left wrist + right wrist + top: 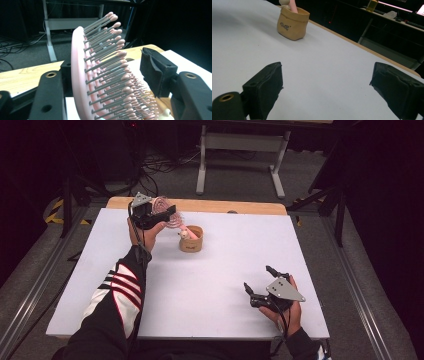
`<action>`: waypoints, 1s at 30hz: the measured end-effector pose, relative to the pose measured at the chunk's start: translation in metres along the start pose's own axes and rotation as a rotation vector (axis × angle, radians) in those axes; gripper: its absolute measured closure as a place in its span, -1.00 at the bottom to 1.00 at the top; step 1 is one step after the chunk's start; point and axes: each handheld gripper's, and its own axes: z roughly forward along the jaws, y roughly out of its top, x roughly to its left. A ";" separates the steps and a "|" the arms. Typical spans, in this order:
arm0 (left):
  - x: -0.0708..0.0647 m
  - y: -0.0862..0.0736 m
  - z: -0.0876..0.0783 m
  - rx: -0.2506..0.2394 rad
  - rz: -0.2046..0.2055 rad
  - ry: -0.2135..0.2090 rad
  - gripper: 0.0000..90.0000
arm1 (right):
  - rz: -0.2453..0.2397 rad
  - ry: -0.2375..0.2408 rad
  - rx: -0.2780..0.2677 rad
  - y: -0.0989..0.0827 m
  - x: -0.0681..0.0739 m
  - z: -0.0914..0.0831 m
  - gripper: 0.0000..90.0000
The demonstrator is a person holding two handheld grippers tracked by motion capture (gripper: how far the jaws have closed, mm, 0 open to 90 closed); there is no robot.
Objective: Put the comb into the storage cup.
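Note:
A pink hairbrush (166,209) with grey, pink-tipped bristles (107,75) is held up over the table's far left. My left gripper (167,215) is shut on its head. The brush's back lies against one jaw and the bristles point at the other pad (156,72). Its pink handle (293,6) runs down into a small tan cup (191,240), which stands on the white tabletop (225,270). The cup (292,25) also holds a small pale object. My right gripper (257,277) rests low at the near right, open and with nothing between its pads (268,85).
A wooden strip (225,206) borders the table's far edge. Beyond it on the floor are a grey metal stand (240,150) and loose cables. Dark drapes and stand legs flank both sides. A sleeve with red and white stripes (120,290) lies over the near left.

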 end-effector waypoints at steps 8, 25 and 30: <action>0.002 0.001 -0.003 -0.010 -0.007 0.024 -0.33 | 0.001 0.001 0.000 0.000 0.000 0.000 -0.76; 0.003 0.012 -0.018 -0.025 0.080 0.030 -0.64 | 0.002 0.002 -0.002 0.000 0.000 0.000 -0.76; 0.004 0.014 -0.024 -0.022 0.108 0.029 -0.70 | 0.001 0.001 -0.005 0.000 0.000 -0.001 -0.76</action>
